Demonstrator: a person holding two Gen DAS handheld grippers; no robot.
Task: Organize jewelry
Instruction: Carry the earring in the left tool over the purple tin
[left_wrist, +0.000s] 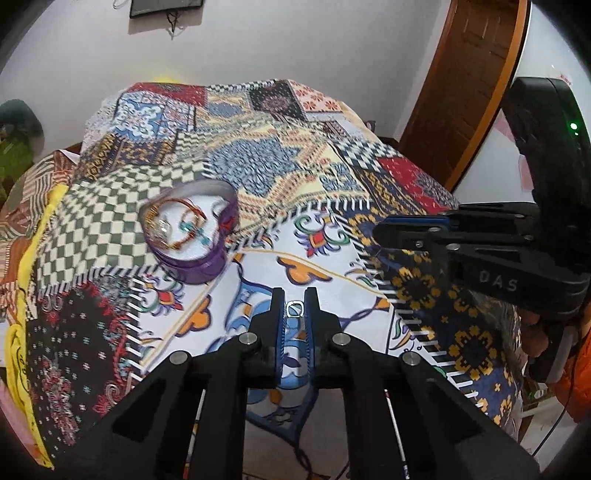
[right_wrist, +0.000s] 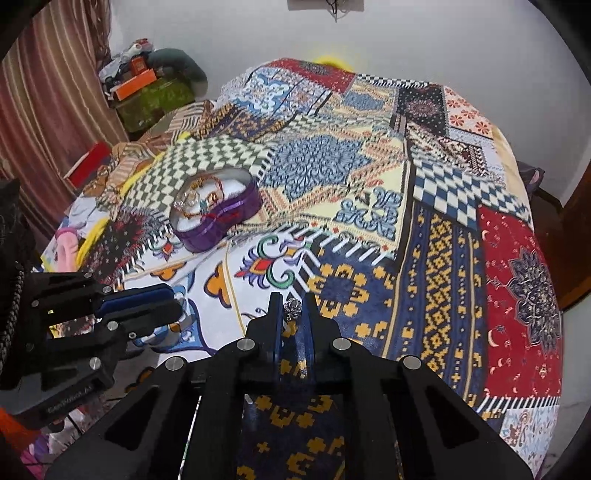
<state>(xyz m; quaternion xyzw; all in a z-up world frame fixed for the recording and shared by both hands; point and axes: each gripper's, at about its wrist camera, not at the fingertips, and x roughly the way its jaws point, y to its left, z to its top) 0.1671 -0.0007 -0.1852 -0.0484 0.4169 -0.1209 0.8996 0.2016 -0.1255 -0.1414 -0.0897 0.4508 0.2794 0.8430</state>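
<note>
Tools hover level over the bedspread (left_wrist: 258, 155): left tool (left_wrist: 294, 309) pinching a square ring (left_wrist: 294, 308), right tool (right_wrist: 292, 309) an ornate ring (right_wrist: 293, 308).

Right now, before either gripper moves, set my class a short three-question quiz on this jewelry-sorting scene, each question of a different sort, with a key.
1. True or false: the left gripper is empty.
2. Multiple choice: the ornate ring is held by A) the right gripper, B) nobody, it lies on the quilt, C) the purple box.
3. Short answer: what does the purple box hold?

Key
1. False; it pinches a small silver ring.
2. A.
3. Orange-red bracelets and other pieces, on a white lining.
</note>
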